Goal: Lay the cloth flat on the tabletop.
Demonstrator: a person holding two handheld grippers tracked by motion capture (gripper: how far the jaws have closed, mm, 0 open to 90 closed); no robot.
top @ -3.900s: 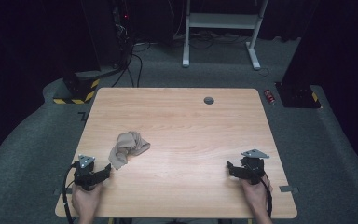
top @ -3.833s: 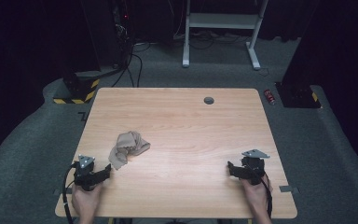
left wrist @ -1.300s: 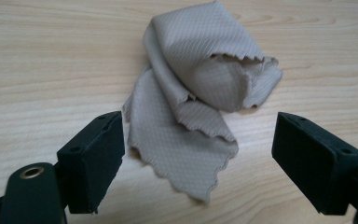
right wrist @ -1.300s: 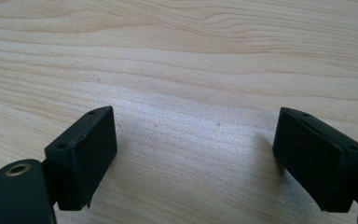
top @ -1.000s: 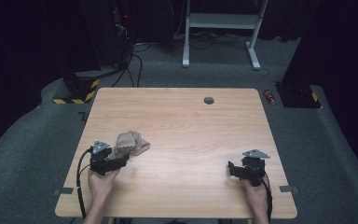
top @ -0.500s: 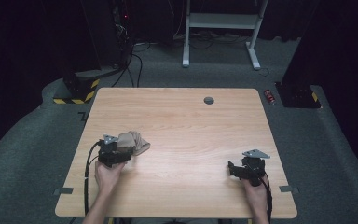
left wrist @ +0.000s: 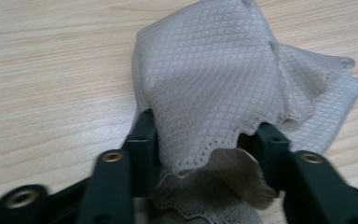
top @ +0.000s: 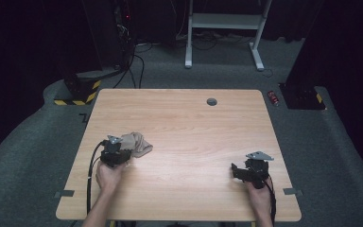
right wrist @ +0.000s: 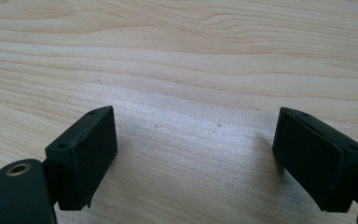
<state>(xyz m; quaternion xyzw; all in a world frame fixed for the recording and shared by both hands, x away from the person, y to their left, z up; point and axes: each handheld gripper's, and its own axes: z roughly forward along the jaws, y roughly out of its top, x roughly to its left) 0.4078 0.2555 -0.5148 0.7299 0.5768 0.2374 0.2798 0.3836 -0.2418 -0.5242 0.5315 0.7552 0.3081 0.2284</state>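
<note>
cloth (left wrist: 214,88): crumpled near the desk's (top: 194,123) left edge | left gripper (left wrist: 205,140): jaws just closing, pinching a raised fold | right gripper (right wrist: 196,154): jaws wide, empty | risk: only the thin top layer is caught, so the fold slips out on lifting

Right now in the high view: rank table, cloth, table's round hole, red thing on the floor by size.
1. table
2. cloth
3. round hole and red thing: look alike, unranked.

Left gripper (left wrist: 204,135) jaws just closing, half shut; right gripper (right wrist: 196,154) jaws wide.
</note>
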